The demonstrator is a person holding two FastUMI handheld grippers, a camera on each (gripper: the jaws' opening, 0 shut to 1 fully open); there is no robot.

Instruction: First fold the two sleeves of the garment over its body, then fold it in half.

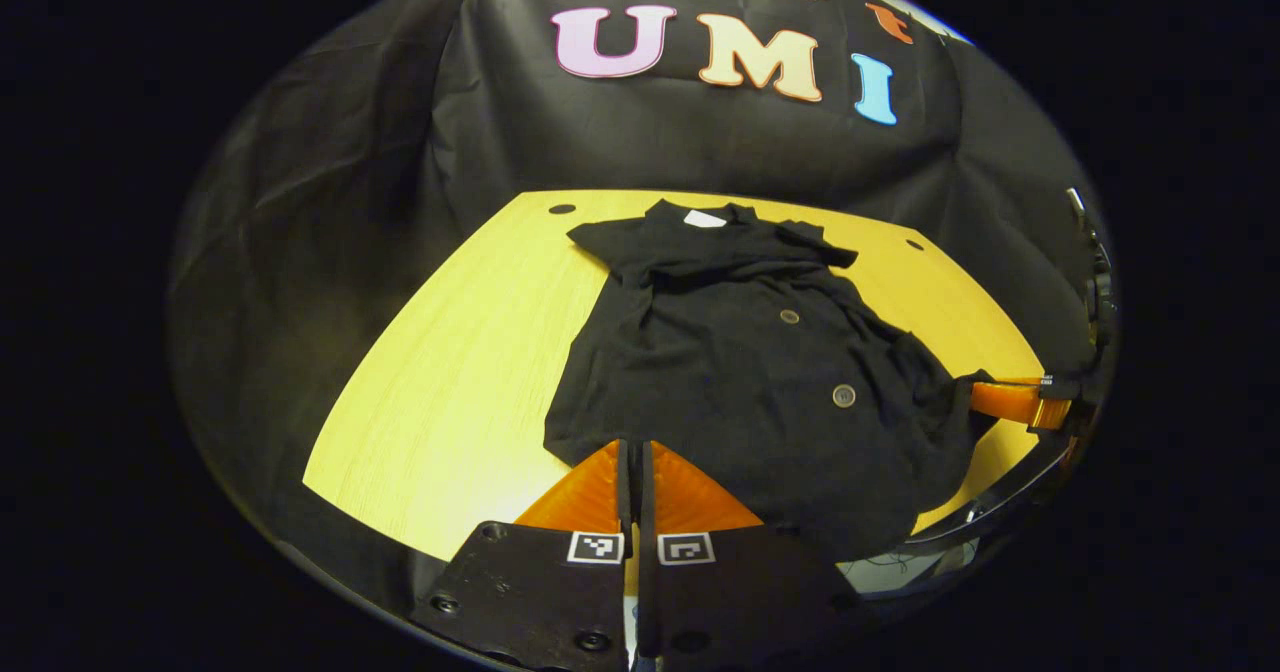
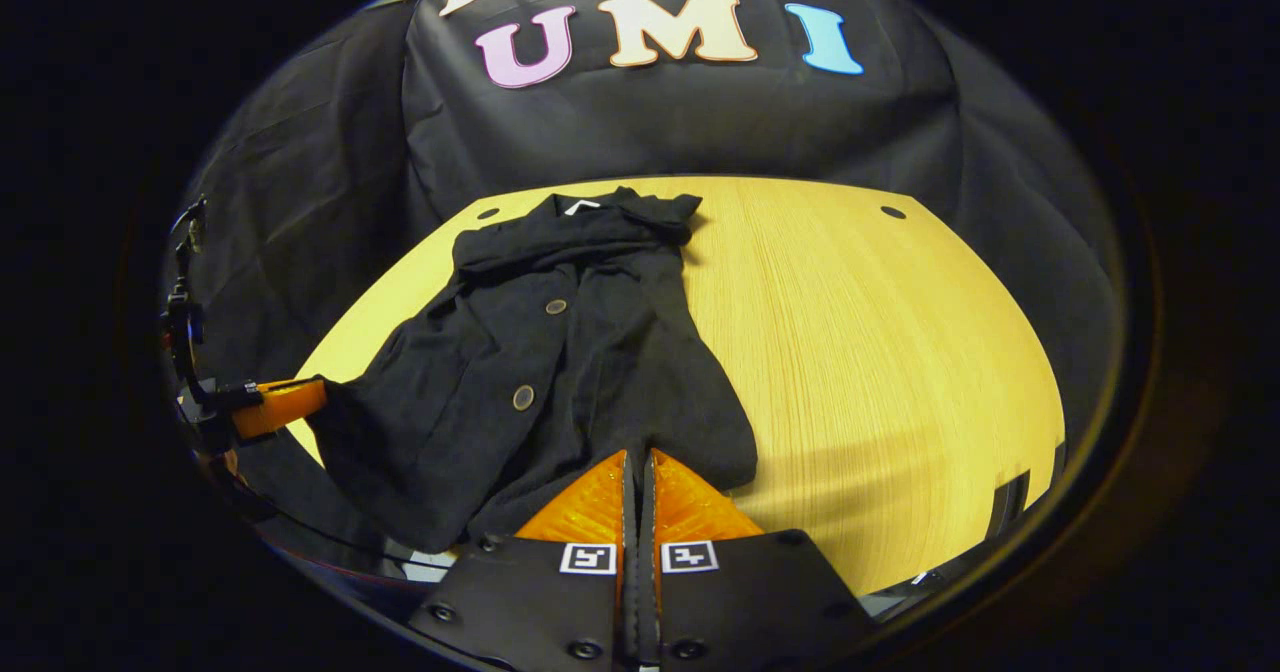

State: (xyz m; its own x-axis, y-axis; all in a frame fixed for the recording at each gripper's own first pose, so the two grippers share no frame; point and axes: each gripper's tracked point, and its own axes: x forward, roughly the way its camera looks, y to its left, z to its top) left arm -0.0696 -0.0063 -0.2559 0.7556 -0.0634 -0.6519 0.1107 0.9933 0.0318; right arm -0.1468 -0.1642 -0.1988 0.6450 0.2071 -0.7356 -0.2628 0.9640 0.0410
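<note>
A black buttoned garment lies lengthwise on the yellow table, collar and white tag at the far end. Its sleeves look folded in across the chest. My left gripper is shut on the near hem at one bottom corner. My right gripper is shut on the hem at the other corner of the garment. Each gripper also appears from the side in the other's view: the right gripper and the left gripper, both pinching cloth. The hem between them sags at the table's front edge.
Bare tabletop stretches to the right of the garment in the right gripper view, and a narrower strip lies on its other side. Small dark holes mark the table's far corners. The black cloth wall closes off the back.
</note>
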